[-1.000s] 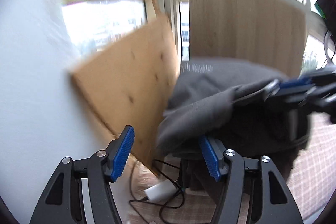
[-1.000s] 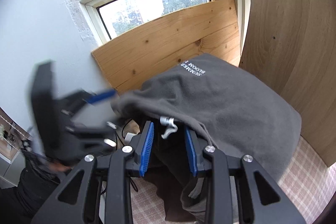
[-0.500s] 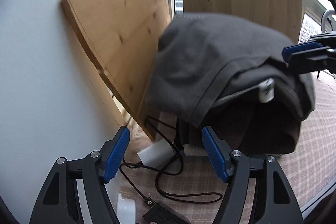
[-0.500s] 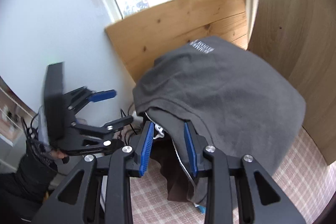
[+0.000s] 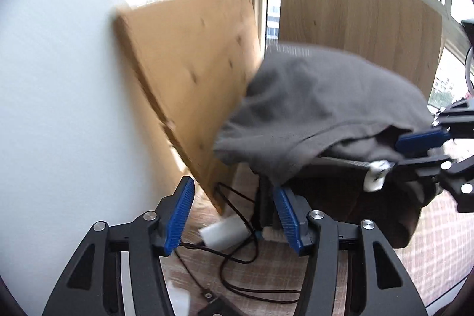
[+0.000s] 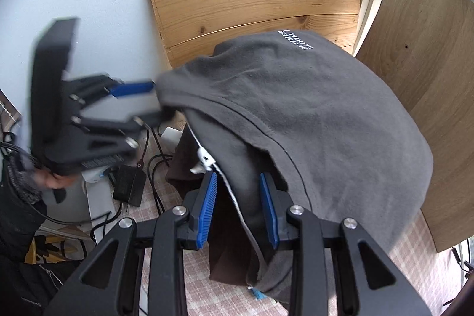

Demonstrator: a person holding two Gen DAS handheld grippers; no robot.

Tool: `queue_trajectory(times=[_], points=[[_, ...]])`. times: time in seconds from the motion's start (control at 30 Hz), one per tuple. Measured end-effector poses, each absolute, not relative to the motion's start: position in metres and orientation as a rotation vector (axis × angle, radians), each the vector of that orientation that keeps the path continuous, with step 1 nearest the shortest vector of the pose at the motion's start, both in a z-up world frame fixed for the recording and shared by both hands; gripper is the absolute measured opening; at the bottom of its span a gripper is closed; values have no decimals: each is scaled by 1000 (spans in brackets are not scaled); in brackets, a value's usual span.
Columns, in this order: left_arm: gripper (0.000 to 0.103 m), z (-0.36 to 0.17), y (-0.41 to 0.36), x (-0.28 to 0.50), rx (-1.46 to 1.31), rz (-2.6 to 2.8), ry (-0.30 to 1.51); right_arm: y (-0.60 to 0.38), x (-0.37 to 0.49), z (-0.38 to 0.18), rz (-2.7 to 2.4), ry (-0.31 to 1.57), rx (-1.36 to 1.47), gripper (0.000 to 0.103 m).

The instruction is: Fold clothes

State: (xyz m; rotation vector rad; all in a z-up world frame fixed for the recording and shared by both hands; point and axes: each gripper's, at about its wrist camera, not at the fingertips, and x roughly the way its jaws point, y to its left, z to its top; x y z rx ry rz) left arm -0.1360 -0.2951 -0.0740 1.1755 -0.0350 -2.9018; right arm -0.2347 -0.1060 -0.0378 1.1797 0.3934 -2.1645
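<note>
A grey fleece garment (image 6: 311, 114) with white lettering hangs draped over a dark brown cloth (image 6: 228, 245). My right gripper (image 6: 237, 179) is shut on its near hem, with grey fabric between the blue pads. The left wrist view shows that gripper (image 5: 408, 150) at the right, clamped on the garment (image 5: 311, 96) beside a white tag (image 5: 374, 176). My left gripper (image 5: 232, 188) is open and its jaws are closing. The garment's left corner hangs just beyond its fingertips, not pressed. From the right wrist view, the left gripper (image 6: 152, 101) reaches that corner, blurred.
Two wooden boards (image 6: 254, 5) (image 5: 361, 19) lean against the window and a white wall (image 5: 59, 108). Black cables (image 5: 237, 253) and a white adapter (image 5: 225, 230) lie below the left gripper on a checked cloth (image 6: 420, 250). A person's hand (image 6: 56, 179) and dark sleeve are at the left.
The left gripper has sunk, its jaws have widened and then narrowed, and it has come up to the garment's left corner. The right gripper has rolled and dropped slightly, still holding the hem.
</note>
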Motion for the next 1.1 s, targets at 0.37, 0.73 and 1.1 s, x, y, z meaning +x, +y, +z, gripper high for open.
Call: queue_trajectory(times=[0.37, 0.73, 1.1], points=[[57, -55, -290, -118, 1160, -2876, -193, -76, -229, -21, -2193, 262, 1136, 30], [58, -61, -254, -145, 1251, -2985, -283, -81, -238, -38, -2138, 287, 1165, 25], [59, -58, -248, -173, 1255, -2952, -363, -82, -254, -41, -2187, 350, 1171, 23]])
